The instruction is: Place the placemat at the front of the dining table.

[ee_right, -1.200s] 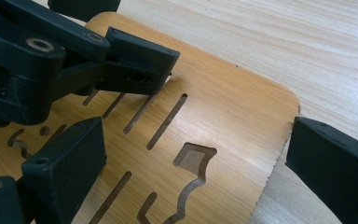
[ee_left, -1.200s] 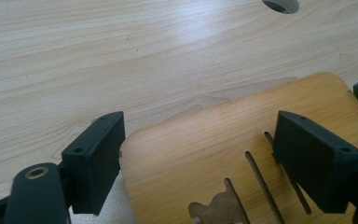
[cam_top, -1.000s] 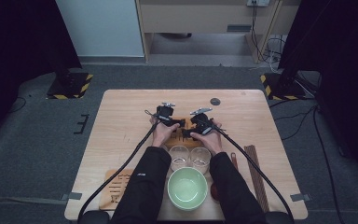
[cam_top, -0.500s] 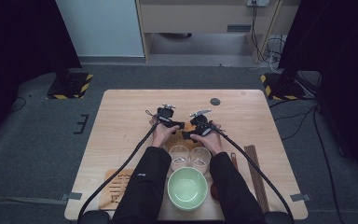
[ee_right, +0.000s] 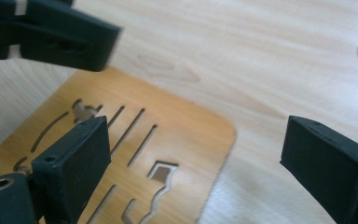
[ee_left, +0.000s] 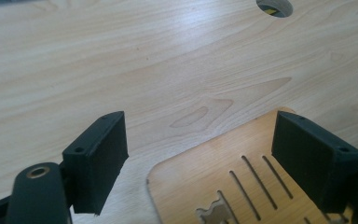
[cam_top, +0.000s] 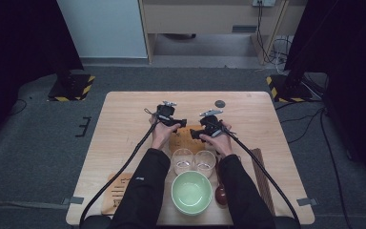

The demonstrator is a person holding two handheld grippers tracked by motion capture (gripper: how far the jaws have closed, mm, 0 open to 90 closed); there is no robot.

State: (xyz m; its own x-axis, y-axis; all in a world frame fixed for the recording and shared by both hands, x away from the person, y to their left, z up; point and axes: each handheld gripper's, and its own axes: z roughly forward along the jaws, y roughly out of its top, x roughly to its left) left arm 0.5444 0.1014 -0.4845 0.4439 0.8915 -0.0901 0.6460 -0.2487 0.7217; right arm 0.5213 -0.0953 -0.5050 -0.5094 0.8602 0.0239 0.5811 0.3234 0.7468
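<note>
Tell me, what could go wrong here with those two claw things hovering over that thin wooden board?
The slotted wooden board lies flat on the table, so the open left hand-held gripper or right hand-held gripper may struggle to get under an edge and just push it. Pushed toward the person, it could bump the two glasses close behind it. Both hand-held grippers work close together and might collide.

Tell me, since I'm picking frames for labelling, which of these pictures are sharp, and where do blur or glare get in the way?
High view: evenly lit and sharp on the pale wooden table, dark at both sides. Left gripper view: the slotted orange-brown wooden board is crisp, with soft sheen on the tabletop. Right gripper view: the other gripper's black jaw at top left is blurred, and the table's far corner washes out.
</note>
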